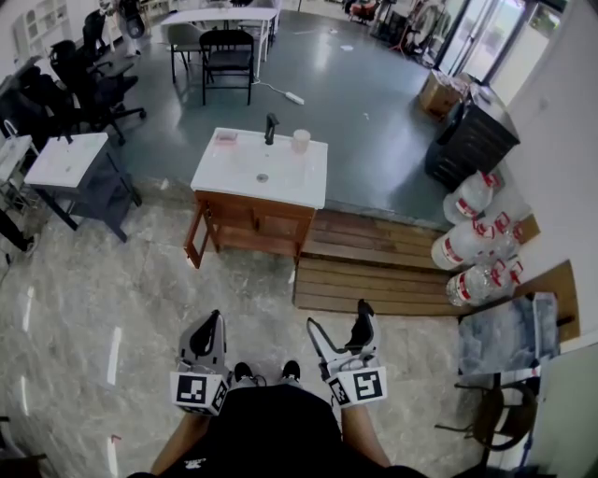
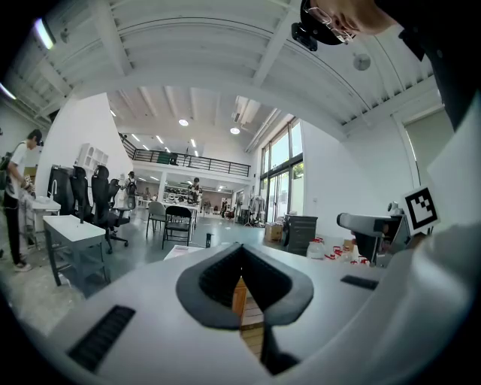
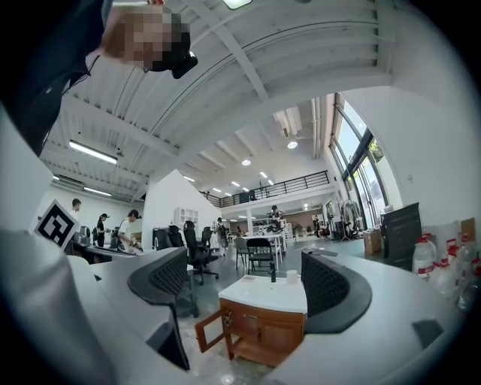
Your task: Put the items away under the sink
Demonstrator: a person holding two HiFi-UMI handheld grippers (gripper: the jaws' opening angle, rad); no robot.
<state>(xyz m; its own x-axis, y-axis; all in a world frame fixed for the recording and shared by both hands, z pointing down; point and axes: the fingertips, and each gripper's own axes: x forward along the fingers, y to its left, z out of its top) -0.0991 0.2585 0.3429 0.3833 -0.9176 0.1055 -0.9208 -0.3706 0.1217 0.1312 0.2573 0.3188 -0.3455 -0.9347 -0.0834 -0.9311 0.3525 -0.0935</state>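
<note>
This is a big open work hall, part office and part lab. The grey floor [image 1: 374,121] is wide, the white roof beams [image 2: 225,45] are high, and tall windows [image 3: 359,162] fill one wall. A railing [image 3: 289,184] runs along an upper floor. There are black office chairs [image 1: 89,79], tables [image 1: 220,16] and people [image 3: 133,225] off to one side. A sink [image 1: 234,173] on a wooden cabinet [image 1: 257,219] stands alone on the floor, and water jugs [image 1: 472,233] lie by the wall.
</note>
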